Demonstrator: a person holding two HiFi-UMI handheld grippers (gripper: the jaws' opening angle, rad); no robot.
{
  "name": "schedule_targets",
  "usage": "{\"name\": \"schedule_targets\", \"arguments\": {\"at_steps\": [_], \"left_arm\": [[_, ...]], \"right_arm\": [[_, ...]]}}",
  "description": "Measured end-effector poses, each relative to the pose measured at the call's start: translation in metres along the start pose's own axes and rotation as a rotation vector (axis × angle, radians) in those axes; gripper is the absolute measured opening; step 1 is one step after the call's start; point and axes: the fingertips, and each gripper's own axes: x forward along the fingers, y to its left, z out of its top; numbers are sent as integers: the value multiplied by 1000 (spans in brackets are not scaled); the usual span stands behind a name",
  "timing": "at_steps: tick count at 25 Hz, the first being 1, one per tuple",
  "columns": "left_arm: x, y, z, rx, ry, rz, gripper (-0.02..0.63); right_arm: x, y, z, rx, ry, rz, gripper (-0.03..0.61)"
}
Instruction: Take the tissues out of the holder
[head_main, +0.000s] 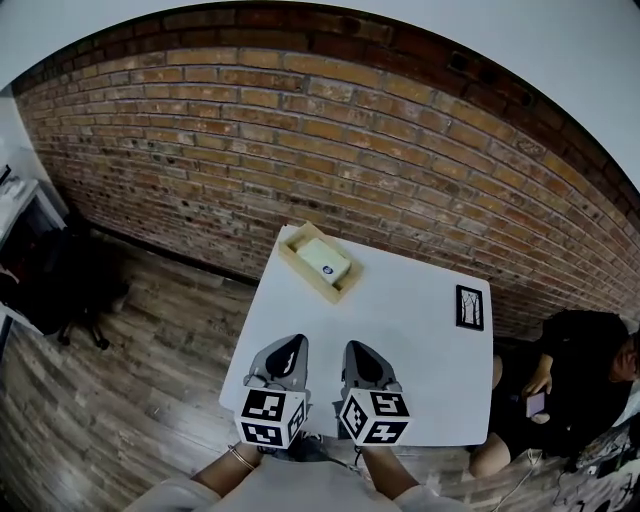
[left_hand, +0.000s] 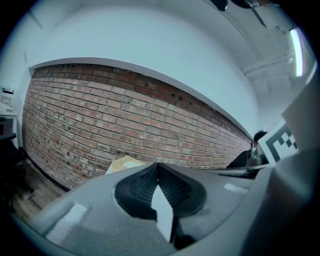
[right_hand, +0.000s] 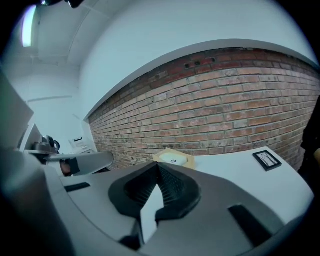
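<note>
Brick wall backs a white table (head_main: 400, 330) standing on a wood-plank floor. At the table's far left corner lies a wooden holder (head_main: 305, 278) with the white tissues (head_main: 322, 260) lying flat inside it. Both grippers hover over the near edge, well apart from the holder. The left gripper (head_main: 292, 348) has its jaws pressed together with nothing between them, and in the head view the holder sits at about 1 o'clock from it. The right gripper (head_main: 358, 352) is likewise closed and empty, with the holder at roughly 11 o'clock. A small black frame (head_main: 469, 307) lies near the table's right edge, at 2 o'clock from the right gripper. A person in black (head_main: 560, 380) sits beyond that edge.
</note>
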Motion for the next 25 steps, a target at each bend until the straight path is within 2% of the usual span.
{"name": "schedule_targets", "arguments": {"at_steps": [8,11,13,14,21,25], "left_arm": [[13,9,-5,-16,6,41,9],[18,12,-6,-22,7,47,9],[22,14,-6,-23,4,50,9],[24,15,-6,-22,5,52,9],[42,32,-17,-33,28,84,9],[53,49,-22,-47,41,123,9]], "right_arm": [[40,-5,22,-66,5,131,9],[57,-9,32,-114,3,149,28],[73,-11,35,-158,25,160,103],[81,-13,35,-177,36,163,110],[146,-26,38,-271,87,182,114],[192,-31,31,-327,158,203,121]]}}
